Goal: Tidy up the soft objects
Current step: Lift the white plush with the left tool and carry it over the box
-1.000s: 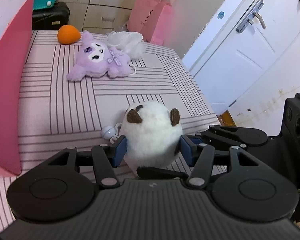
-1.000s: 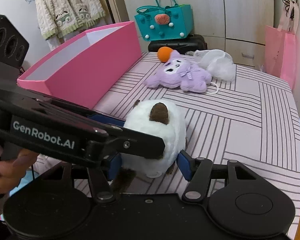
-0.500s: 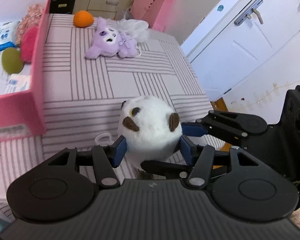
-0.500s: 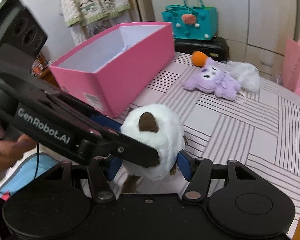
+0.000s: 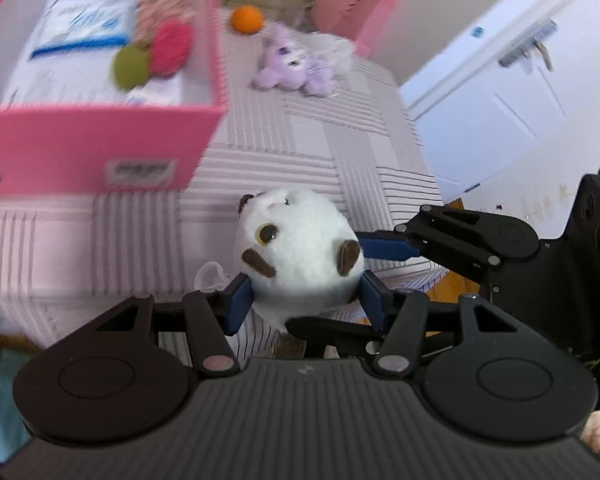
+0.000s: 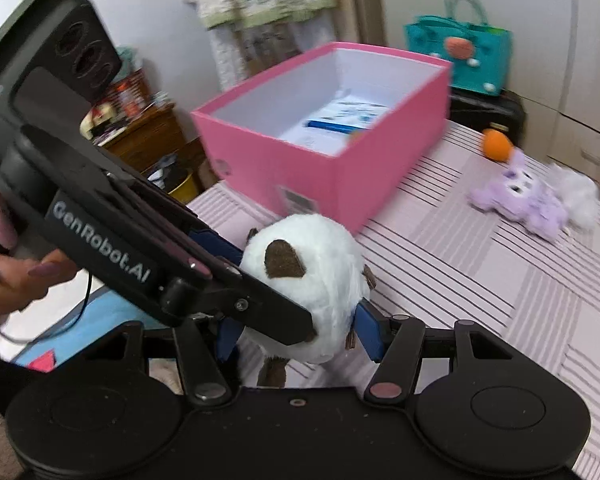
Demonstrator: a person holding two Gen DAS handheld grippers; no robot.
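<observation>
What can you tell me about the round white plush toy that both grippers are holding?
The white plush toy is a round, fluffy ball with brown felt ears, a brown patch, a shiny amber eye and a brown bit hanging underneath. A pale loop sticks out at its side. It is held off the striped bed cover, squeezed between the blue pads of the left gripper and also those of the right gripper, near the open pink box but outside it.

L tool (image 5: 304, 300) & R tool (image 6: 298, 334) clamped (angled down).
</observation>
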